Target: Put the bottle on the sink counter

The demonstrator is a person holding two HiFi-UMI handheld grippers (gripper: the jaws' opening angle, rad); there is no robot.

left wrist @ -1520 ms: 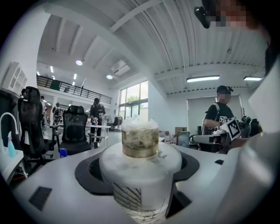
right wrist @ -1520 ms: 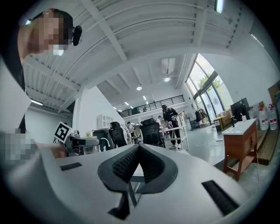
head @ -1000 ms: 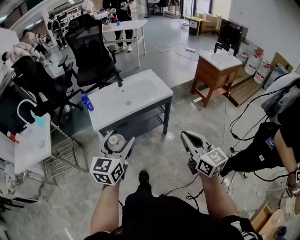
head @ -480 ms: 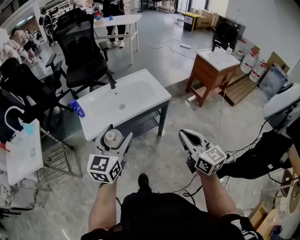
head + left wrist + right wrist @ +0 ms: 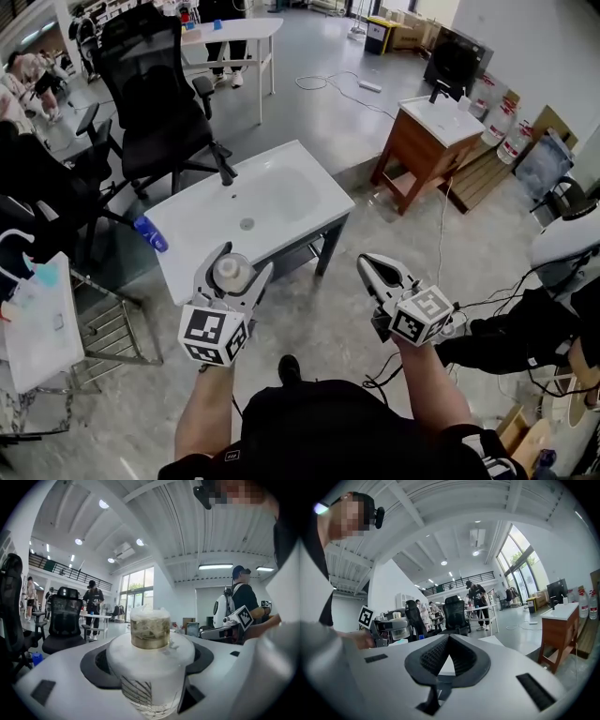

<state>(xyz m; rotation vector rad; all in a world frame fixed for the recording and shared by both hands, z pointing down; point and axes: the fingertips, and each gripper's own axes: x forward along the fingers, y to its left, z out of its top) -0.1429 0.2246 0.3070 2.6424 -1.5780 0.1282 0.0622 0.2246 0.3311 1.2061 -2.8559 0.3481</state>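
1. Gripping the bottle (image 5: pixel 150 667) around its body, the left gripper (image 5: pixel 242 267) has its two jaws clamped on either side of it; the bottle stands upright between them, its pale cap (image 5: pixel 150 630) topmost.
2. The bottle is a white, round-shouldered container with a printed label on its lower part. It is held in the air, not set down on any surface.
3. In the head view the bottle lies just at the near edge of the sink counter (image 5: pixel 187 246) – on the person's side of it, carried above the grey floor (image 5: pixel 319 319).
4. The sink counter is a white rectangular top with a shallow basin, borne on a dark frame. A black faucet (image 5: pixel 225 173) stands at its far edge.
5. A blue object (image 5: pixel 150 234) shows at the counter's left end; whether it rests on the counter cannot be told.
6. The right gripper (image 5: pixel 375 267) is held to the right of the left one, well apart from it. Its jaws are closed together and hold nothing – the dark pads (image 5: pixel 461 656) meet at the tips.
7. Background: a black office chair (image 5: pixel 155 84) behind the counter, a white table (image 5: pixel 234 33) beyond it, and a wooden sink cabinet (image 5: pixel 422 150) to the right.
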